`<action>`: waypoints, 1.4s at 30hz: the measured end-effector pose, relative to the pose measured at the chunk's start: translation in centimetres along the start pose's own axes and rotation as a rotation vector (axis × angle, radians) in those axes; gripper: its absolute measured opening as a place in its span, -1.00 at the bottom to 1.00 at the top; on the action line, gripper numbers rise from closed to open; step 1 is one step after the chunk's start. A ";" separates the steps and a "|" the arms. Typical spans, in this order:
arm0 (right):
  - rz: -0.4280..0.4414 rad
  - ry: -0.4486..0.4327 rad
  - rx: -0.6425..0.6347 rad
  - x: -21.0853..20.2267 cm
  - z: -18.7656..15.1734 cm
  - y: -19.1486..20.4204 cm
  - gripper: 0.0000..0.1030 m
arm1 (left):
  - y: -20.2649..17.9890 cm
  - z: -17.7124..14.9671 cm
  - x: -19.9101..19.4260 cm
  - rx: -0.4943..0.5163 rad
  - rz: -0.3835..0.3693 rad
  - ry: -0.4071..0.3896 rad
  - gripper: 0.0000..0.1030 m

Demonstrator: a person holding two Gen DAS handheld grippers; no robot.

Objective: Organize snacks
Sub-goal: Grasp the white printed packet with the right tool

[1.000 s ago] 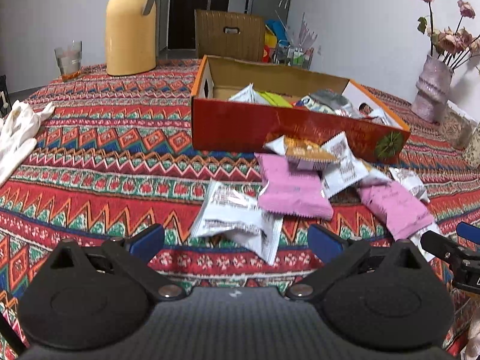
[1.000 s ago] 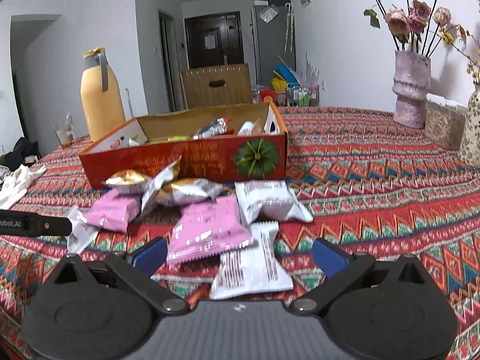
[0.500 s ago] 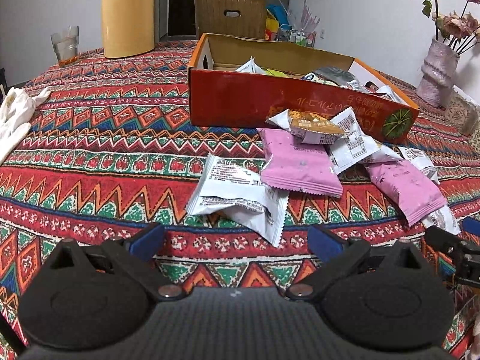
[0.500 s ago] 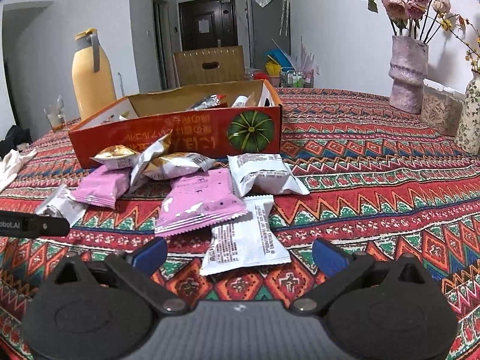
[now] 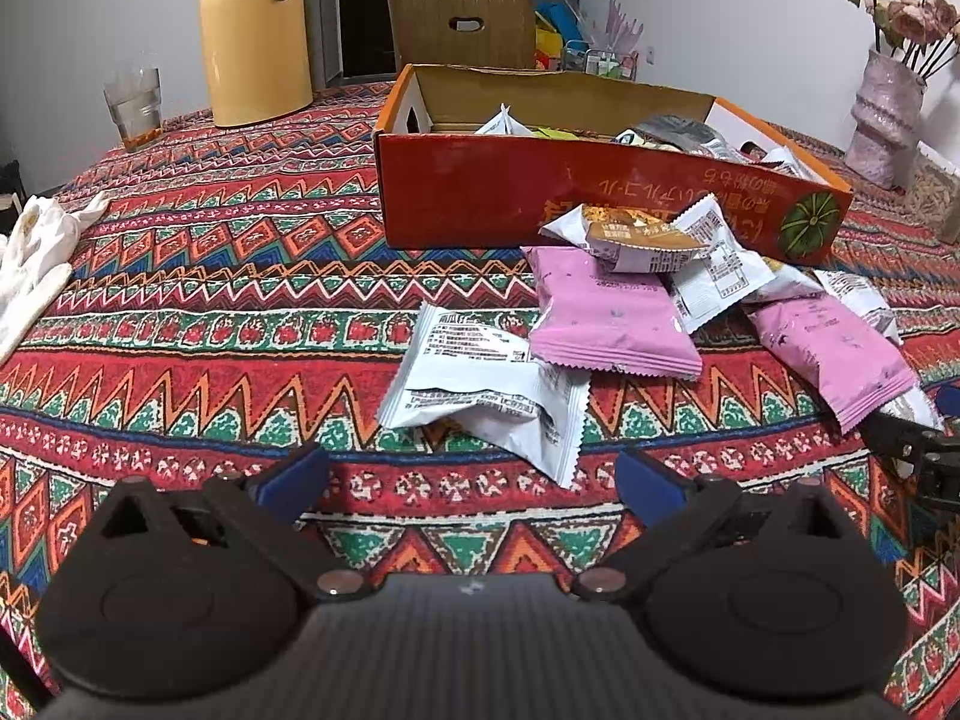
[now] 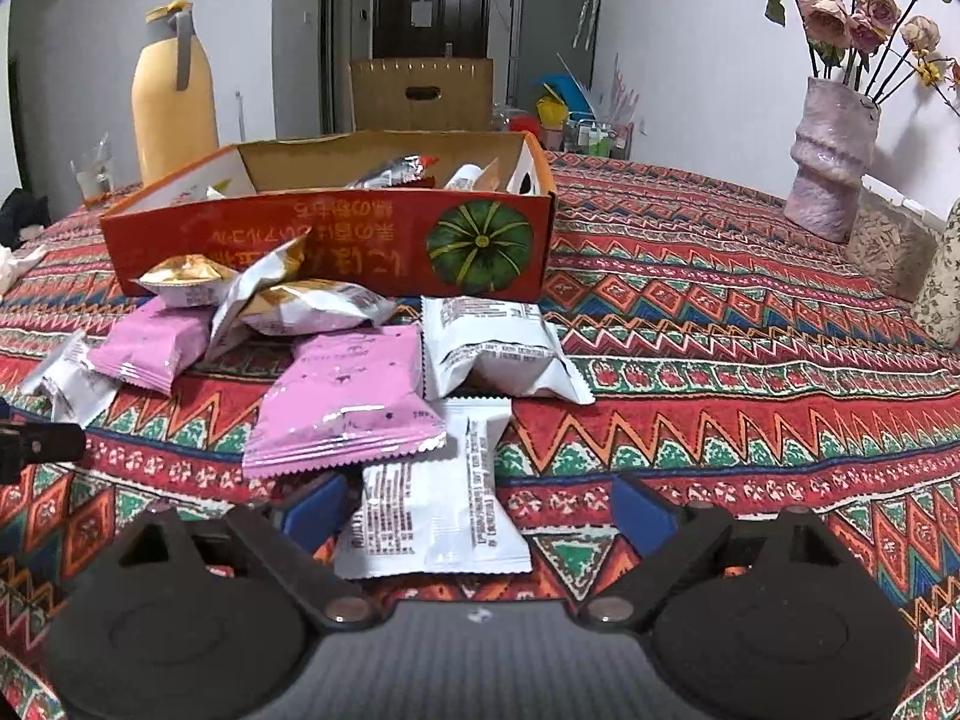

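Both tongs have come lower and nearer the snacks. The left tongs (image 5: 471,474), spread wide and empty, face a white foil packet (image 5: 480,384). The right tongs (image 6: 477,507), equally wide and empty, now straddle another white printed sachet (image 6: 438,510).

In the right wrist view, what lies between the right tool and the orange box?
A white packet sits between the right tool's fingers; beyond it a pink packet and another white packet lie before the orange box.

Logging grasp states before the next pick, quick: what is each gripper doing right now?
Left gripper: open, holding nothing, just short of a white packet.
Right gripper: open, holding nothing, another white packet between its fingers.
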State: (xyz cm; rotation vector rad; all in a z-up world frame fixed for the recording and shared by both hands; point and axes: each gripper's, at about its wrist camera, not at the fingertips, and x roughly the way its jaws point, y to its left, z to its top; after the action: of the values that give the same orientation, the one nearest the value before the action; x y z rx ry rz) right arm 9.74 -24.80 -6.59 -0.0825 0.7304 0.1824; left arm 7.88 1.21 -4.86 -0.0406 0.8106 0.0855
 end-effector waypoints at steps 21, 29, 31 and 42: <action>0.058 -0.023 0.032 -0.3 0.1 0.3 0.08 | -0.3 0.0 0.2 0.013 0.004 -0.001 1.00; 0.071 -0.028 0.031 -0.9 -0.1 0.5 -0.22 | -0.3 0.0 -0.1 0.025 -0.008 -0.003 1.00; 0.073 -0.030 0.035 -1.0 -0.2 0.6 -0.24 | -0.3 0.0 -0.6 0.031 -0.024 -0.021 1.00; 0.056 -0.073 0.083 -2.3 -0.9 0.2 -0.25 | -0.3 1.8 -1.6 0.094 -0.023 -0.080 0.89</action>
State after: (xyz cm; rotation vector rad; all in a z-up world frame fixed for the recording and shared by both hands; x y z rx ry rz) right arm 7.44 -25.05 -5.71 0.0232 0.6667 0.2074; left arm 8.09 0.99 -2.45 0.0420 0.7337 0.0270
